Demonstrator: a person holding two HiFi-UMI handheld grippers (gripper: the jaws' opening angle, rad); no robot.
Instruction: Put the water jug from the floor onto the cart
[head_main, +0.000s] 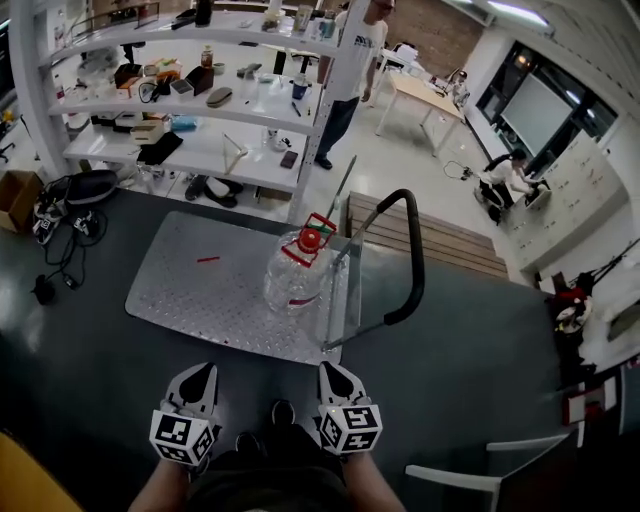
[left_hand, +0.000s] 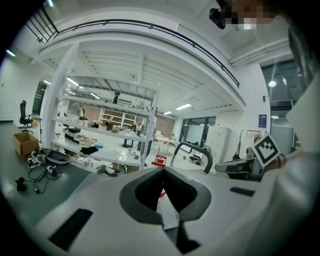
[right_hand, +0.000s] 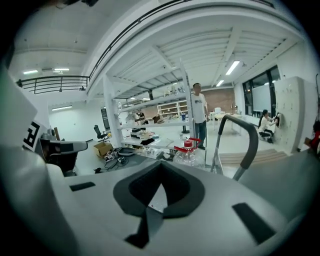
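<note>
1. Head view: the water jug (head_main: 295, 272) stands upright on the cart (head_main: 200, 290), on its metal deck at the end by the black handle (head_main: 412, 250). The left gripper (head_main: 203, 370) and right gripper (head_main: 330, 367) sit low in the picture, close to the person's body and well apart from the jug. A shelf (head_main: 215, 150) and a standing person (head_main: 352, 70) are beyond the cart.
2. Left gripper view: the left gripper (left_hand: 162, 171) has its jaws pressed together with nothing between them. The jug's red cap (left_hand: 159, 161) shows beyond the tips, beside the handle (left_hand: 197, 150).
3. Right gripper view: the right gripper (right_hand: 161, 165) is likewise closed and empty. The jug (right_hand: 187, 154) stands on the cart ahead, left of the handle (right_hand: 245, 140).
</note>
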